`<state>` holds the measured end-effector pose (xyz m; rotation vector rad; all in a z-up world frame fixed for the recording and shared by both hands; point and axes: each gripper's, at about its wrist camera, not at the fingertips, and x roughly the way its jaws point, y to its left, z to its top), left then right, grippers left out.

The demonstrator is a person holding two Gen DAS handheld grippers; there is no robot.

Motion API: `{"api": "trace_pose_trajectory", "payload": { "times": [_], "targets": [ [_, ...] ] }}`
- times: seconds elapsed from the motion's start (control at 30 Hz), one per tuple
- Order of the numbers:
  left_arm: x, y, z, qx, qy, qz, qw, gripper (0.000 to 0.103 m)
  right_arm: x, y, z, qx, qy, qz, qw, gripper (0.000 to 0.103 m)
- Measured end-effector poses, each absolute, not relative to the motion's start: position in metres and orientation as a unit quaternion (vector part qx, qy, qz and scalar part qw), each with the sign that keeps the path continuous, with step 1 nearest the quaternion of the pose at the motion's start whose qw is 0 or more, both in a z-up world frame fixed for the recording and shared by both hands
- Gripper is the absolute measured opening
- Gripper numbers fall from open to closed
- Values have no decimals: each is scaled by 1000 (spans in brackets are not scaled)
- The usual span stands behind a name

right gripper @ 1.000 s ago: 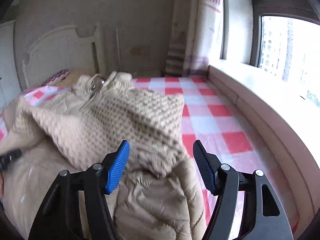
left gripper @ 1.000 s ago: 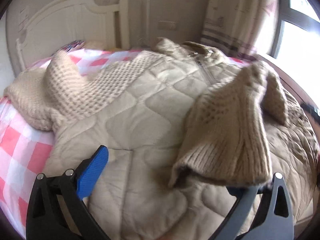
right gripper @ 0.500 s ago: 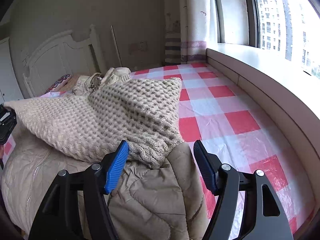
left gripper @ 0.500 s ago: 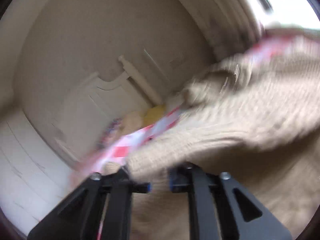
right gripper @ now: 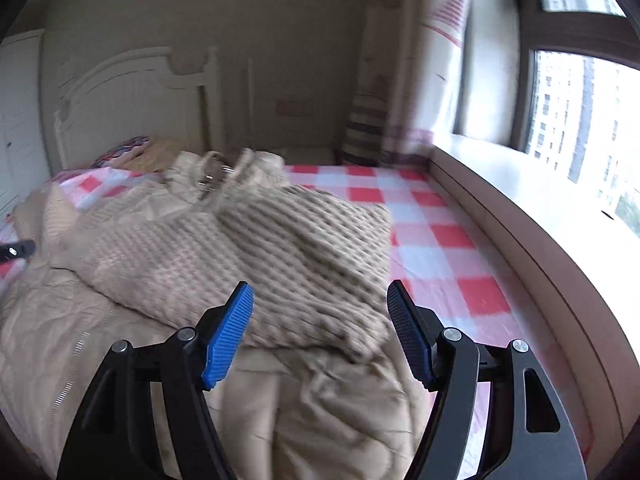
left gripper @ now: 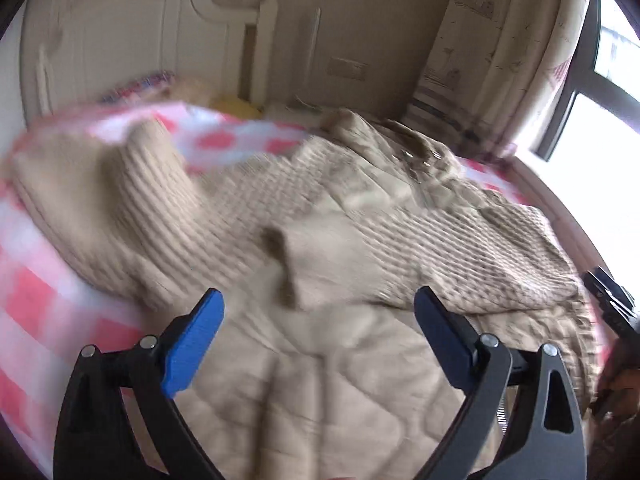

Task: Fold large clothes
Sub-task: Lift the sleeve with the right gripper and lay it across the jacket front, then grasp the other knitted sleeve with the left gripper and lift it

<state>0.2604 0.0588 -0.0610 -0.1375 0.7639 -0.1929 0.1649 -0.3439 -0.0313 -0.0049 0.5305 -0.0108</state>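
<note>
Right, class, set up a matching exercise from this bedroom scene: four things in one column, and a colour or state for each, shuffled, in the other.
Things:
1. bed sheet
2. knit sweater
3. left gripper
4. headboard

Descriptions:
A. white
B. open, holding nothing
C. red and white checks
D. beige, lying on top of the quilted jacket

Pairs: 1-C, 2-D, 3-B, 4-A

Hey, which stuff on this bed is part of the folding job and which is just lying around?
Folding job:
knit sweater
quilted jacket

Just lying around:
patterned pillow
curtain
headboard
</note>
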Motion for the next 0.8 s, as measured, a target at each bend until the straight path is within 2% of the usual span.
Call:
{"api": "trace_pose_trajectory", "payload": {
  "times": [0.07, 0.13, 0.17, 0.2, 0.23, 0.27, 0.33, 0.43, 0.53, 0.6, 0.67, 0.73, 0.8],
  "targets": [
    [260, 44, -77, -51, 382, -95, 918, 95, 175, -332, -30, -25, 272, 3, 962, 66],
    [258, 34, -90, -29, 395, -86, 914, 95, 194, -331, -43, -39, 320, -10, 947, 66],
    [259, 29, -98, -14, 406, -77, 911, 95, 206, -338, -58, -34, 357, -27, 933, 68],
    [256, 26, -101, 1, 406, -66, 911, 95, 214, -347, -69, -24, 378, -39, 924, 74],
    [251, 28, -99, 3, 397, -61, 916, 95, 217, -359, -77, 9, 391, -33, 920, 75],
    [246, 35, -96, -2, 388, -58, 920, 95, 213, -371, -74, 48, 381, -24, 923, 75],
    [235, 57, -85, -29, 363, -39, 930, 95, 206, -378, -65, 46, 363, -44, 929, 76],
    [223, 118, -71, -110, 329, 9, 938, 100, 188, -369, -47, 25, 312, -51, 948, 76],
    [225, 196, -69, -231, 321, 51, 917, 100, 183, -351, -39, 9, 283, -7, 959, 76],
    [229, 254, -72, -327, 305, 62, 892, 100, 191, -338, -47, -7, 300, 4, 954, 76],
    [240, 296, -78, -391, 315, 67, 862, 100, 208, -336, -66, -13, 351, -5, 936, 77],
    [264, 332, -86, -437, 346, 49, 829, 99, 208, -338, -63, -5, 349, 0, 937, 78],
    [280, 356, -86, -469, 334, 48, 816, 98, 206, -340, -64, 1, 345, 3, 938, 78]
  ]
}}
